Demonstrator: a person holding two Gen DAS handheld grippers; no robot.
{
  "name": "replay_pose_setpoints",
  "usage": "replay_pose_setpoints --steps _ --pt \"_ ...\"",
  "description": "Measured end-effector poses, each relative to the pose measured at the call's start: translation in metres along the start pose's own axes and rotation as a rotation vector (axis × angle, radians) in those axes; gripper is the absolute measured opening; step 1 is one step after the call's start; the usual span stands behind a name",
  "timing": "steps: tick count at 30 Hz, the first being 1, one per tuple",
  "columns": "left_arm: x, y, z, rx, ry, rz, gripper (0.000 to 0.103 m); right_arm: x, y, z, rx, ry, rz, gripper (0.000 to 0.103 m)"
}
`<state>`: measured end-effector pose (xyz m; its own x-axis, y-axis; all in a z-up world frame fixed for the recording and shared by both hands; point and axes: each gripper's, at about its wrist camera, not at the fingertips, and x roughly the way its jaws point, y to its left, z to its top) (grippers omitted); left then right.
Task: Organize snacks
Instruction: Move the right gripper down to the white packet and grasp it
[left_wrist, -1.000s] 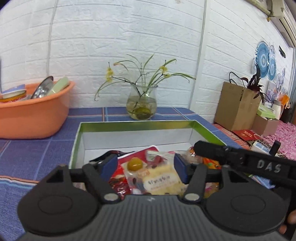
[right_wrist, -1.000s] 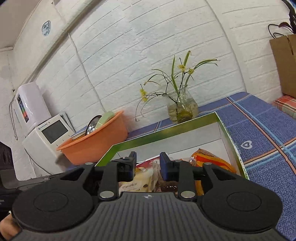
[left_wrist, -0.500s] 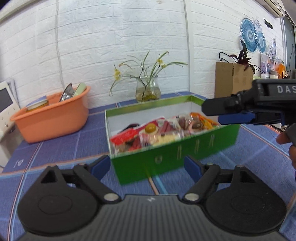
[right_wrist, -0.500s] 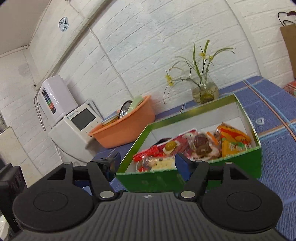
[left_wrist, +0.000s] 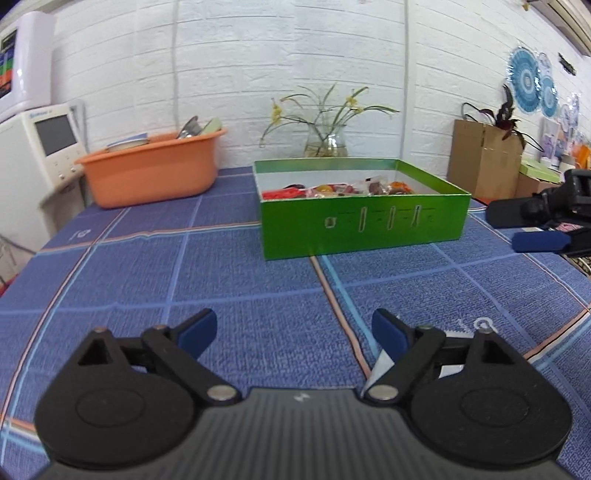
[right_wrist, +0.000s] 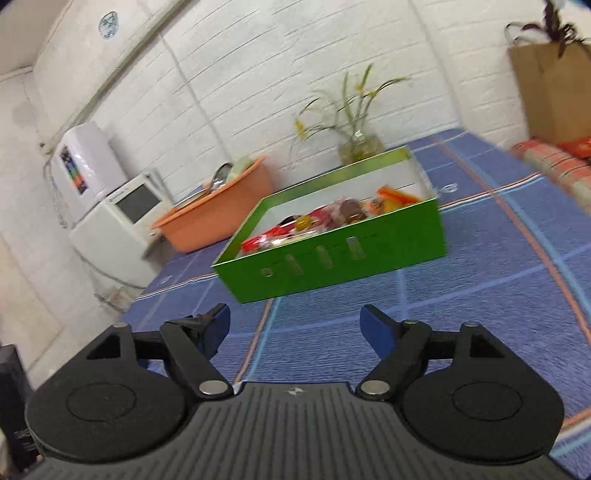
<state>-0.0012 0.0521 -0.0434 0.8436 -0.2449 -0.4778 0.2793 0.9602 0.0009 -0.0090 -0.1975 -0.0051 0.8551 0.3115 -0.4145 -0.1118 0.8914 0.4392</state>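
Observation:
A green box (left_wrist: 362, 225) stands on the blue checked tablecloth (left_wrist: 236, 280), with several snack packets (left_wrist: 332, 189) lying inside it. My left gripper (left_wrist: 293, 321) hovers over the cloth well in front of the box. Its jaws are opening and hold nothing. In the right wrist view the box (right_wrist: 332, 262) and its snacks (right_wrist: 325, 218) lie ahead of my right gripper (right_wrist: 295, 314), which is wide open and empty. That right gripper (left_wrist: 504, 228) also shows at the right edge of the left wrist view, beside the box's right end.
An orange basin (left_wrist: 151, 170) holding dishes sits at the back left beside a white appliance (left_wrist: 40, 147). A glass vase of flowers (left_wrist: 325, 142) stands behind the box. A cardboard box (left_wrist: 484, 155) is at the far right. A white saw-edged scrap (left_wrist: 456, 334) lies under my left gripper.
Both grippers have drawn back from inside the box to well in front of it, and their jaws have spread wider. The snacks stayed in the box.

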Motion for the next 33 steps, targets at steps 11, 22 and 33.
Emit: replay_pose_setpoints --steps 11,22,33 --pt "-0.019 -0.001 -0.017 -0.086 0.018 -0.100 0.087 0.016 -0.022 -0.034 0.248 0.180 0.049 0.103" --pt "-0.015 -0.030 -0.026 0.005 0.073 -0.200 0.088 0.025 -0.026 -0.046 0.355 0.225 0.168 0.103" --pt "-0.002 -0.045 -0.038 0.109 0.105 -0.257 0.088 0.035 -0.006 -0.047 0.224 0.287 0.254 0.103"
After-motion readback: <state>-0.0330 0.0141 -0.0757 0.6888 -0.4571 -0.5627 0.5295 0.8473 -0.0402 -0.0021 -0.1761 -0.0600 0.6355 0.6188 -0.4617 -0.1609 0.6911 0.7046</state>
